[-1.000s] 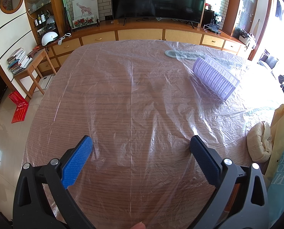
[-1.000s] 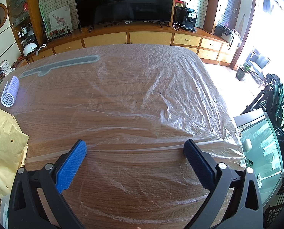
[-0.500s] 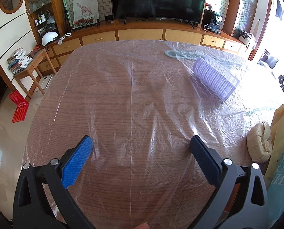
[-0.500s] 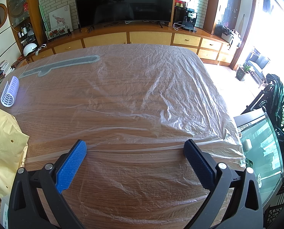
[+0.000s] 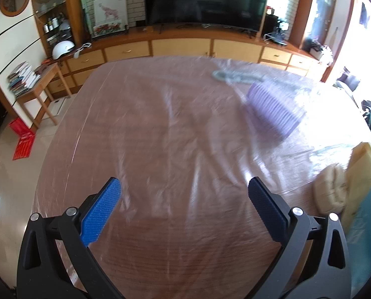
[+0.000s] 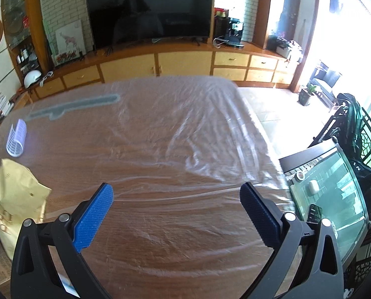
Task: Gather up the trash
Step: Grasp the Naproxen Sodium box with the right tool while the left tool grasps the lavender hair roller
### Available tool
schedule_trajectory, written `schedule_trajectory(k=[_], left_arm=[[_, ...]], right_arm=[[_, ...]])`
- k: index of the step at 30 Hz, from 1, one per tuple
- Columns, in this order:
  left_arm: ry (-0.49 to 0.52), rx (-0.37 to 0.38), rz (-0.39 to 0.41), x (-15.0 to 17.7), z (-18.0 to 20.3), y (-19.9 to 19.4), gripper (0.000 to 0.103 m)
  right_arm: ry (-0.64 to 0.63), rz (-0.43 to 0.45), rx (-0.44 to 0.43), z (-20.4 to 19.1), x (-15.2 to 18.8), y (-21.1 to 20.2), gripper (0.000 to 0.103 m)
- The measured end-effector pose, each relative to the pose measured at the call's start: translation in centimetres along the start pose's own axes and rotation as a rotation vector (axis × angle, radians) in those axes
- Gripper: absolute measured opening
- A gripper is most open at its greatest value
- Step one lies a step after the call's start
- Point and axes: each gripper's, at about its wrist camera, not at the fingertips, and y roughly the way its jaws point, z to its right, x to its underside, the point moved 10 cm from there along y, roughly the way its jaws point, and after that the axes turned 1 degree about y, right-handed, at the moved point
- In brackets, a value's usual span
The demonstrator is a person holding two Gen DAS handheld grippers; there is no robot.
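Left wrist view: lilac basket (image 5: 272, 109) lies at one o'clock, crumpled beige wad (image 5: 328, 190) at three; both my tongs, left (image 5: 184, 200) and right (image 6: 176, 205), gape empty.

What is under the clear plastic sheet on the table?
Under the plastic sheet the wooden table shows through, plus a long grey flat shape near the far edge. What that shape is cannot be told. The lilac basket lies on top.

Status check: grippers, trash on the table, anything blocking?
Left gripper open, empty; right gripper open, empty. Crumpled beige wad beside gold paper bag, untouched. Lavender slotted basket on its side; nothing blocking.
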Motion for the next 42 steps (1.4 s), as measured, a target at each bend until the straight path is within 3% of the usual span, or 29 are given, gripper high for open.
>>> schedule_trajectory(k=[6,8,14,20,24,27,32,36,42], left_arm=[[0.068,0.115,0.009,-3.6,3.6,-1.7,0.102],[0.071,0.179,-0.026,-4.8,5.3,-1.2,0.102],[0.004,0.265,-0.146,-7.0,8.2,1.9,0.101],[0.003,0.284,-0.200,-7.2,10.0,3.7,0.101],[0.002,0.239,-0.224,-6.7,9.8,4.6,0.101],[-0.024,0.240,-0.243,-6.6,9.1,5.2,0.096],[0.015,0.208,-0.253,-7.1,9.3,5.5,0.088],[0.075,0.186,-0.244,-7.2,9.8,5.2,0.072],[0.150,0.187,-0.212,-7.0,10.3,4.9,0.063]], right_arm=[[0.019,0.044,-0.021,-0.3,1.5,-5.5,0.099],[0.027,0.034,-0.045,-1.0,3.0,-6.7,0.099],[0.019,-0.024,-0.066,-4.0,8.7,-8.7,0.099],[-0.035,-0.058,-0.063,-7.0,12.0,-9.1,0.099],[-0.082,-0.054,-0.031,-8.1,13.1,-9.1,0.094],[-0.075,-0.073,-0.067,-8.6,13.8,-8.7,0.086],[-0.040,-0.069,-0.064,-8.4,14.1,-8.8,0.085],[-0.015,-0.067,-0.083,-8.0,14.3,-8.8,0.080],[0.001,-0.098,-0.079,-7.1,14.9,-7.9,0.066]])
